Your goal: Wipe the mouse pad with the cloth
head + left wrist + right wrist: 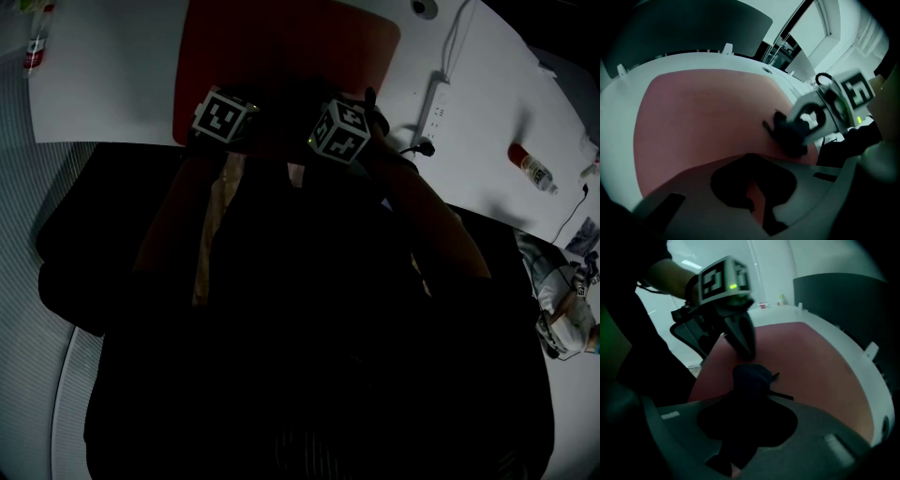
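fig.: my right gripper (740, 425) clamps dark cloth (751, 377) at near edge of red mouse pad (811, 362); my left gripper (755, 193) has jaws nearly together, empty; most of pad seemingly left to wipe.

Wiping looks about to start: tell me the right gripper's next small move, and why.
Probably slide the right gripper forward across the mouse pad: its fingers grip the dark cloth at the pad's near edge, with bare red pad ahead.

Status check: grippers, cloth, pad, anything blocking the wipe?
Right gripper shut on bunched dark cloth, at red mouse pad near edge. Left gripper shut, empty, tip close beside cloth. Nothing else on the pad.
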The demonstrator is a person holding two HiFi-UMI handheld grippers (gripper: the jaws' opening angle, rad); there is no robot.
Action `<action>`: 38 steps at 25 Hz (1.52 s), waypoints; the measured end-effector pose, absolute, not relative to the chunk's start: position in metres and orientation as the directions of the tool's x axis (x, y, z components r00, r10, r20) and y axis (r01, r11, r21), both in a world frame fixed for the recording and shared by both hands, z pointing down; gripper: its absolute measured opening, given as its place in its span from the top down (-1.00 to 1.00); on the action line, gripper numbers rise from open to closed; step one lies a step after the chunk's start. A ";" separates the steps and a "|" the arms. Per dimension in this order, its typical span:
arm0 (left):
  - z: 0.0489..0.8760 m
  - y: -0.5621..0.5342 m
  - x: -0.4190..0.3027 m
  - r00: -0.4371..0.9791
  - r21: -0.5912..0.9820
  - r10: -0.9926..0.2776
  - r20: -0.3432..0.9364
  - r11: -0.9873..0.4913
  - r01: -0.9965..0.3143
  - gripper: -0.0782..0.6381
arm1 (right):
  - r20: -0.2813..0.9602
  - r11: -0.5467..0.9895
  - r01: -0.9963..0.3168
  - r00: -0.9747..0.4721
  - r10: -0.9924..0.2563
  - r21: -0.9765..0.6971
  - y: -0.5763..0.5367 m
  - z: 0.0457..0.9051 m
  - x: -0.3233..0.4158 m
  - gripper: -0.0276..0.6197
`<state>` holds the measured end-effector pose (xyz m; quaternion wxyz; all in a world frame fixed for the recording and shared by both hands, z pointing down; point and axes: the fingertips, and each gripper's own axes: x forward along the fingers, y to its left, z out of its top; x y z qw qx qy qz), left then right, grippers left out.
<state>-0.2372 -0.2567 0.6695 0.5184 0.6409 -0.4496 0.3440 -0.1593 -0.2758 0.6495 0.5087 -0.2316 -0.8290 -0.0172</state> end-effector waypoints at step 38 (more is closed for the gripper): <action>0.669 -0.258 -0.236 0.341 0.343 -0.260 0.903 -0.039 -0.938 0.78 | 0.888 0.955 0.261 -0.391 0.240 -0.143 -0.422 0.653 -0.150 0.57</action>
